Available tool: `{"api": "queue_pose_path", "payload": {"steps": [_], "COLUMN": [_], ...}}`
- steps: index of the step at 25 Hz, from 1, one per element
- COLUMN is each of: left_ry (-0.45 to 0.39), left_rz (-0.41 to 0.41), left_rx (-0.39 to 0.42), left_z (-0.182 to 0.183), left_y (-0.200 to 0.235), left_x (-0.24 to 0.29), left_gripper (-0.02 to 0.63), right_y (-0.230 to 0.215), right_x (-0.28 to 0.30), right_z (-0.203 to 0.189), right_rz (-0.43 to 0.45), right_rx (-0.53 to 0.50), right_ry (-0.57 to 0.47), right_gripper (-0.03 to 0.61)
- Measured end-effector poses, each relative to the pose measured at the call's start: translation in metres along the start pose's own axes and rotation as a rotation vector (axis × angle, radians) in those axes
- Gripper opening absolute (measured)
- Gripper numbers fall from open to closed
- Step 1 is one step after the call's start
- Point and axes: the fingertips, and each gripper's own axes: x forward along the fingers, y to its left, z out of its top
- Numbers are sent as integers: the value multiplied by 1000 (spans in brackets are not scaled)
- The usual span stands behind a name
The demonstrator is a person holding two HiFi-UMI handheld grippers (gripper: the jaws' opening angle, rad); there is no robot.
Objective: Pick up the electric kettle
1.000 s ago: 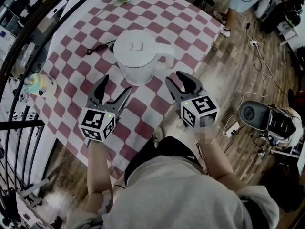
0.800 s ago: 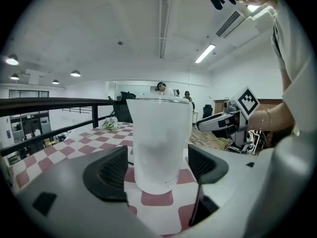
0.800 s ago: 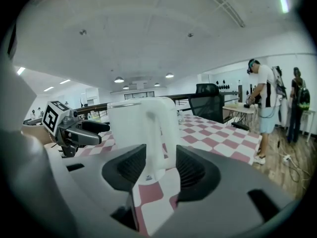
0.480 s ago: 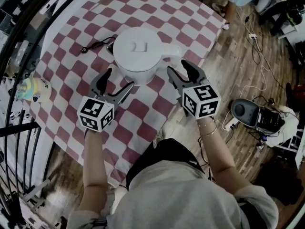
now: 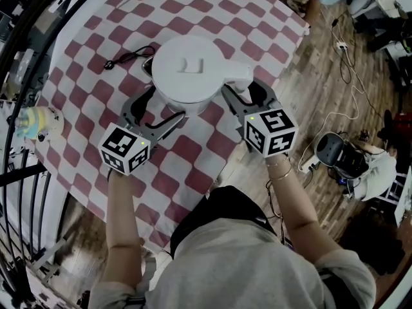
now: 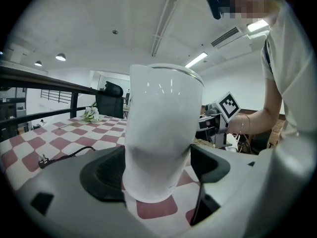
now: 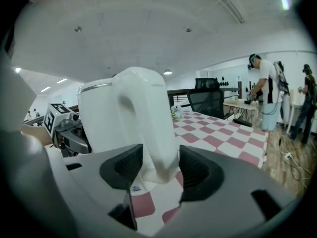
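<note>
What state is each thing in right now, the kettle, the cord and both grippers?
White plastic electric kettle: upright on the red-and-white checked tablecloth, lid shut.
Black power cord: plug lying loose on the cloth, unplugged.
Left gripper: open, jaws just opened wider, kettle body between them.
Right gripper: open, jaws just opened, kettle handle between them.

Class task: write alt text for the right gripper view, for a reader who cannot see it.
The handle of the white electric kettle stands between the jaws of the right gripper, which have just been opening and are not clamped on it. The kettle sits on a red-and-white checked tablecloth; people stand far off at right.
</note>
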Motion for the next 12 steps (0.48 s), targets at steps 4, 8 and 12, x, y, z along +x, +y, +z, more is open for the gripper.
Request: {"api": "queue_pose_path", "payload": {"steps": [4, 8, 12], "left_ry": [-5, -20, -34], "left_rz": [-43, -54, -49], "left_rx": [1, 4, 3], "left_z": [1, 3, 3], "left_y": [-3, -5, -3], "left_x": [4, 9, 10], "left_gripper": [408, 408, 408], "right_y": [-3, -7, -11], "right_x": [3, 4, 6], "right_z": [1, 1, 1], "right_rz": [-13, -30, -58], "right_rx": [-1, 2, -17], "right_ry": [-4, -13, -16], "right_gripper": [215, 210, 183]}}
